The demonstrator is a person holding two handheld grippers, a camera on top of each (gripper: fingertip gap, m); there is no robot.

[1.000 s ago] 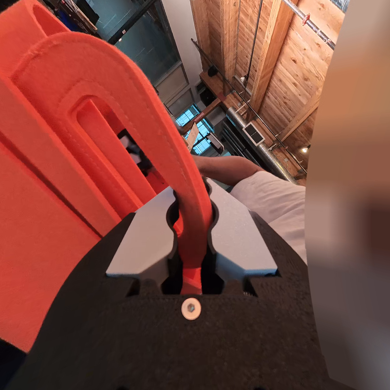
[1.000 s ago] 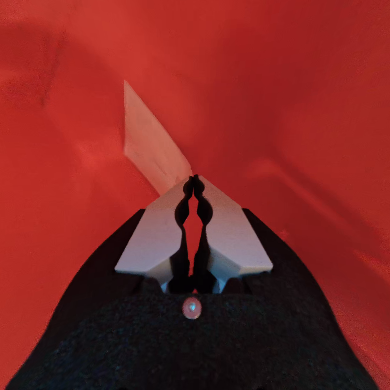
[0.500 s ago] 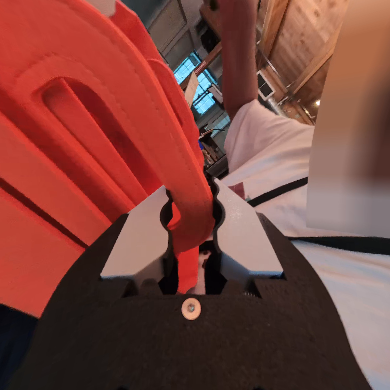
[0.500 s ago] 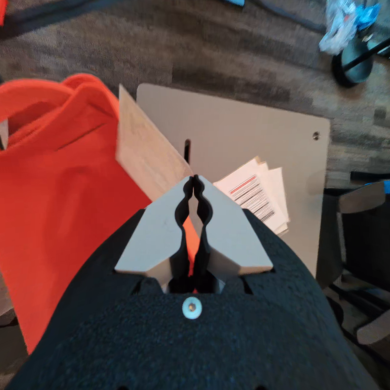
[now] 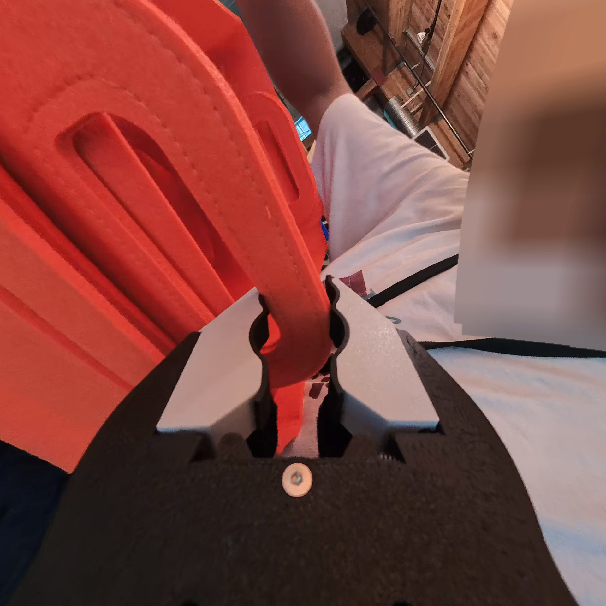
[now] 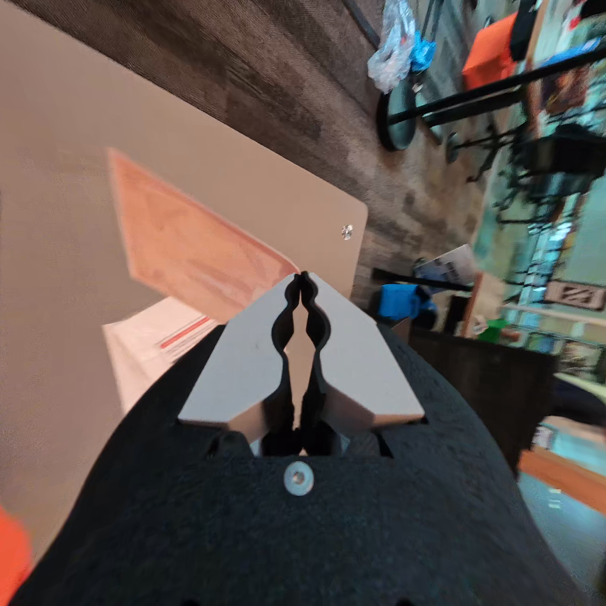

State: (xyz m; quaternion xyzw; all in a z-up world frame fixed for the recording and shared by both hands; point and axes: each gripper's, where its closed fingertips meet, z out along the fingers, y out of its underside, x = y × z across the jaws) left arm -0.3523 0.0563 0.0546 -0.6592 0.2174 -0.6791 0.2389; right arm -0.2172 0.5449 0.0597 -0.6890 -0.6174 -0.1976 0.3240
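My left gripper [image 5: 296,314] is shut on the handle strap [image 5: 288,295] of an orange felt bag [image 5: 98,164]. The strap runs between the two grey fingers and the bag fills the left of the view, held up in the air. My right gripper [image 6: 301,277] is shut, its tips pinching the corner of a flat tan card [image 6: 196,236]. The card sticks out up and to the left, above a beige table top [image 6: 229,147]. A blurred corner of the orange bag [image 6: 10,541] shows at the lower left of the right wrist view.
A stack of white papers [image 6: 147,344] lies on the table under the card. Past the table edge are grey carpet [image 6: 295,65], a black stool base [image 6: 396,121], plastic bags [image 6: 396,55] and a dark chair [image 6: 475,377]. A person in a white shirt [image 5: 393,196] is close behind the bag. Some 50 centimetres of space lies between my two pairs of fingers.
My right gripper has come out of the orange bag with the card and swung right over the table. My left gripper still holds the handle and has tilted towards the person.
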